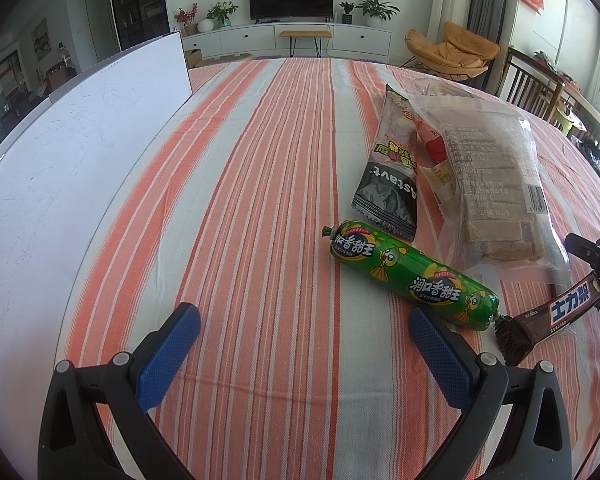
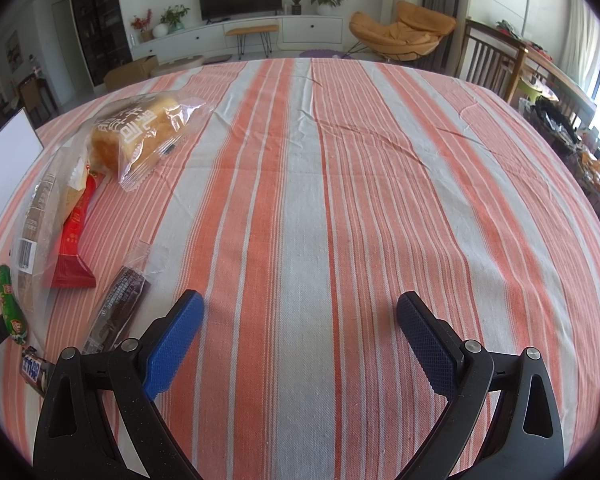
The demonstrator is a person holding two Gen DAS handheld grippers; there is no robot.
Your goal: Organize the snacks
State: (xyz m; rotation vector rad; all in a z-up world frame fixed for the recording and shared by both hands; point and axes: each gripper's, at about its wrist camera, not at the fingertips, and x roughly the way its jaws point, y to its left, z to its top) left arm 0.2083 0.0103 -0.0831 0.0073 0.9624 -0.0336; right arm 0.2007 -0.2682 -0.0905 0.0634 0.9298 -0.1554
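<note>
snacks heaped on a woven striped tablecloth (image 1: 260, 200), both claws spread apart and holding nothing.

the left gripper (image 1: 304, 328) hangs over bare cloth, its ribbed blue pads wide apart; just beside its right finger lies a glossy green sausage tube (image 1: 412, 272), end-to-end with a brown chocolate bar (image 1: 556, 312). a crinkled clear bag of brown biscuit slabs (image 1: 500, 168) overlaps a black-and-grey wrapper (image 1: 388, 184). the right gripper (image 2: 300, 312) is likewise spread; a bagged bread bun (image 2: 140, 136) and a red packet (image 2: 76, 232) sit to its left. a flat white board (image 1: 80, 140) lies at the left edge.
</note>
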